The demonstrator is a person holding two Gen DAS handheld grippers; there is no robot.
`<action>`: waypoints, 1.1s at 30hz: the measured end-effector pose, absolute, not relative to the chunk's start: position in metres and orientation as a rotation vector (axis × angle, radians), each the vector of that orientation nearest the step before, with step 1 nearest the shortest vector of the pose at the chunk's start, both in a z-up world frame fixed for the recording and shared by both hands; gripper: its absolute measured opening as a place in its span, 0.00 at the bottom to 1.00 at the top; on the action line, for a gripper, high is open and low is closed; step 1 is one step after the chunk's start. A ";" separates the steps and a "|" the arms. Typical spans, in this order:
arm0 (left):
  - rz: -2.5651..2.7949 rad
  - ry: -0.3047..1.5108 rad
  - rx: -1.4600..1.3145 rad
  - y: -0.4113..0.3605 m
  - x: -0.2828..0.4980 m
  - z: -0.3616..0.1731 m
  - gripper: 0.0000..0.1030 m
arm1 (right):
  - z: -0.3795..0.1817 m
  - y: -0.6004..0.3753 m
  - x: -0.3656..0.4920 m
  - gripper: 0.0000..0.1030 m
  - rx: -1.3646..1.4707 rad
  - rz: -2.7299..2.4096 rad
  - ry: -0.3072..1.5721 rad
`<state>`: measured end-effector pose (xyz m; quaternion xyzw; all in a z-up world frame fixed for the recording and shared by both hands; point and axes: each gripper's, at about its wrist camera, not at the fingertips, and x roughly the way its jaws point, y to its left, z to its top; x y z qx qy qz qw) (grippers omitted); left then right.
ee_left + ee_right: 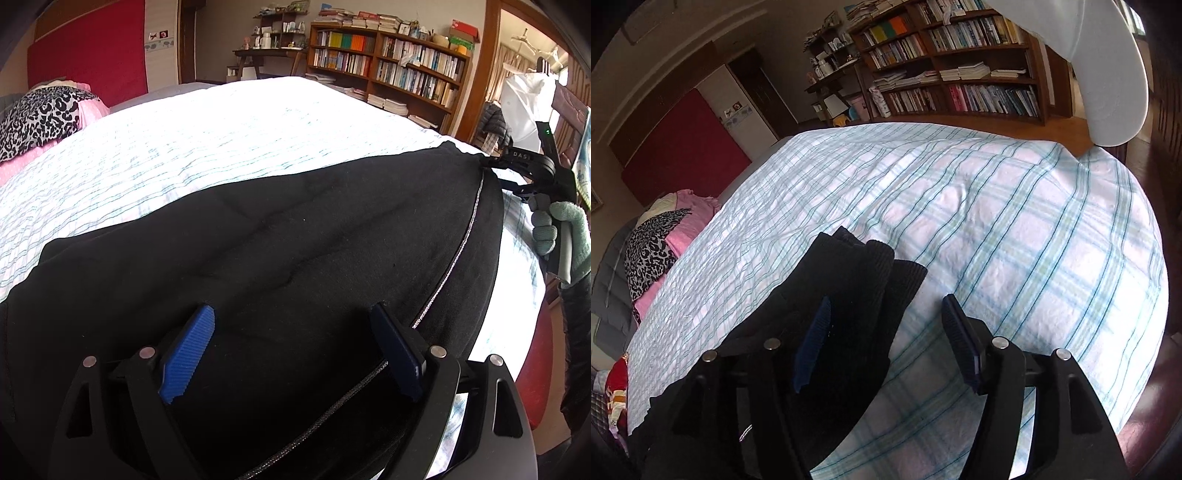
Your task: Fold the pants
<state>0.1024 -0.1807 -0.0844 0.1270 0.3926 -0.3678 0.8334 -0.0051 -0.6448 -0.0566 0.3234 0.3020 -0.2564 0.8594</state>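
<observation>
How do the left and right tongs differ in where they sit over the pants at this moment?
The left tongs straddle the wide black body of the pants, with cloth under both fingers. The right tongs sit at the ribbed cuff end, where only one finger overlaps cloth and the other is over the plaid bedsheet. Both are open with blue ridged pads, gripping nothing.

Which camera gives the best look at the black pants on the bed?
The left wrist view: the black pants spread across most of the frame, side stripe visible, lying on the plaid bedsheet. The right wrist view shows only the ribbed cuff ends beside the right tool.
</observation>
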 end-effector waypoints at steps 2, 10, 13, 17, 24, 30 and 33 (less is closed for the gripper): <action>-0.778 0.830 0.269 -0.181 0.102 -0.084 0.84 | -0.059 -0.647 -0.002 0.62 0.691 -0.530 0.639; -0.771 0.827 0.277 -0.181 0.099 -0.083 0.84 | -0.062 -0.640 0.012 0.44 0.701 -0.434 0.684; -0.772 0.828 0.274 -0.180 0.100 -0.083 0.84 | -0.063 -0.637 0.016 0.31 0.699 -0.420 0.678; -0.773 0.831 0.266 -0.180 0.100 -0.082 0.84 | -0.050 -0.630 0.007 0.19 0.679 -0.425 0.617; -0.788 0.854 0.184 -0.168 0.107 -0.071 0.84 | -0.004 -0.592 0.001 0.17 0.583 -0.365 0.508; -0.781 0.847 0.094 -0.151 0.114 -0.055 0.84 | 0.034 -0.537 0.005 0.14 0.476 -0.249 0.445; -0.762 0.827 0.074 -0.141 0.117 -0.048 0.84 | 0.051 -0.507 0.009 0.14 0.434 -0.182 0.415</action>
